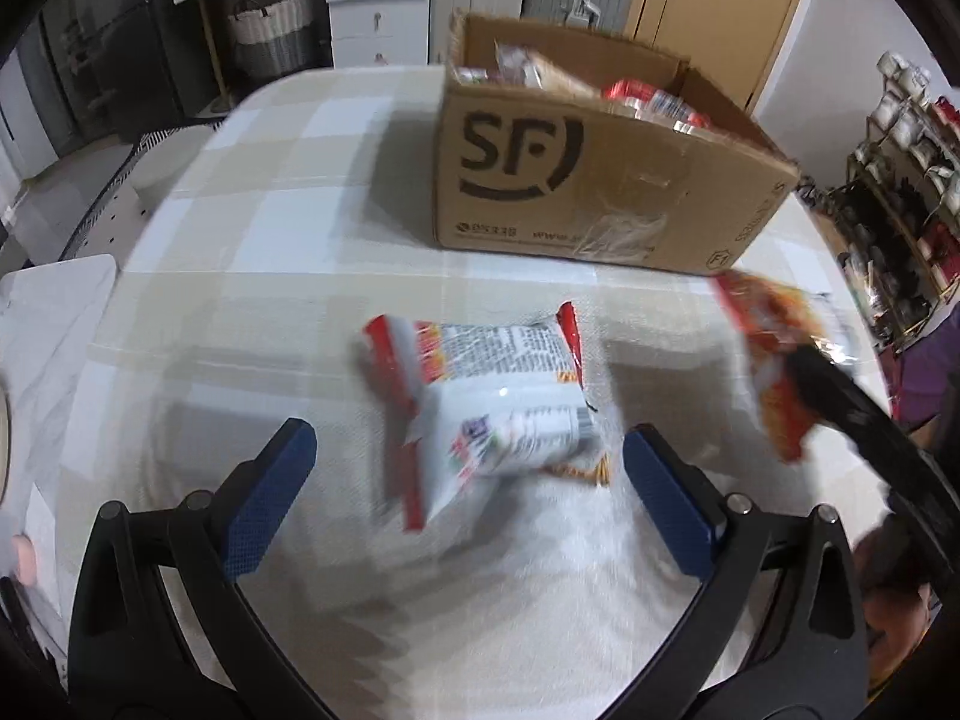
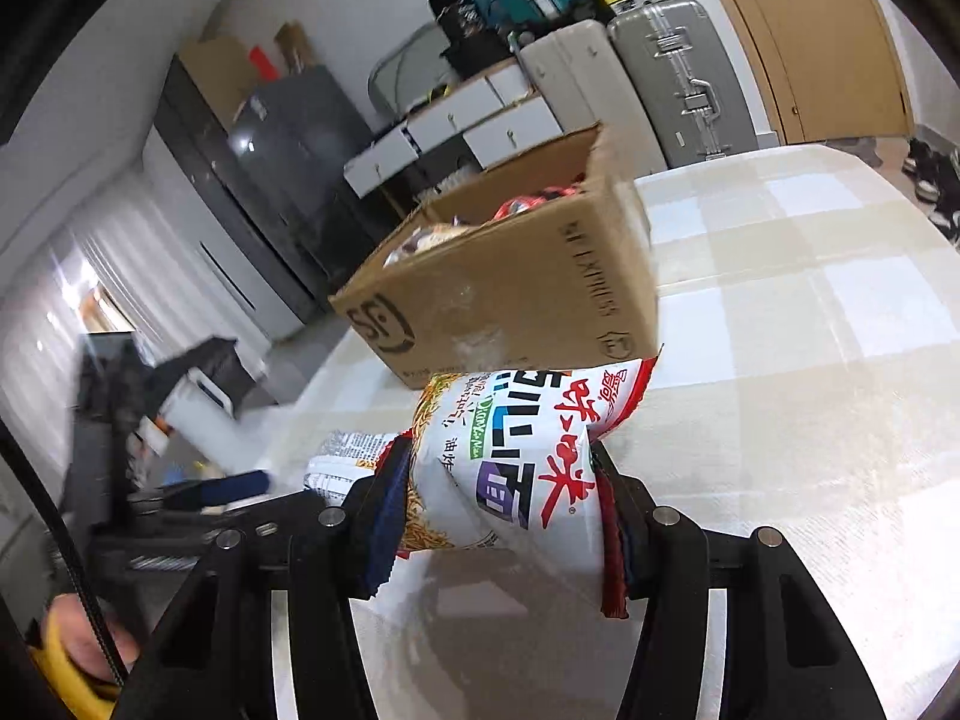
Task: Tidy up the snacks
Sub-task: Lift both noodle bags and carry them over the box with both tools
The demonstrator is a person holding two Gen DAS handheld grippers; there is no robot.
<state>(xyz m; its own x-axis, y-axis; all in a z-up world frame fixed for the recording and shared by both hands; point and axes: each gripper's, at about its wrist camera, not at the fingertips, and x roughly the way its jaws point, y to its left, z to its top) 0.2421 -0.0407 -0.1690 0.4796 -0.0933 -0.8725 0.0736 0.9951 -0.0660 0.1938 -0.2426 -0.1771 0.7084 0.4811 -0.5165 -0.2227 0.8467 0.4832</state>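
We see our left gripper (image 1: 468, 468) hanging over the counter (image 1: 288, 228) with its blue pads spread wide and nothing pressed between them. A white and red snack packet (image 1: 486, 408) lies crumpled on the checked cloth, sitting in the gap between the two pads without touching either one; the picture is blurred there, so we cannot read its print. Beyond it, toward the far side of the counter, stands an open cardboard box (image 1: 576, 180) with a large black logo on its side and several red and white snack packets (image 1: 648, 99) showing above its rim. Our right gripper (image 2: 501, 498) is clamped on a noodle packet (image 2: 516, 450), white with red characters and a picture of noodles; the pads squeeze its sides so the wrapper bulges between them, and it is held up off the counter, just in front of the box's near corner. From the left wrist view the same held packet (image 1: 774, 354) shows at the right, level with the box's lower edge, with a black finger across it.
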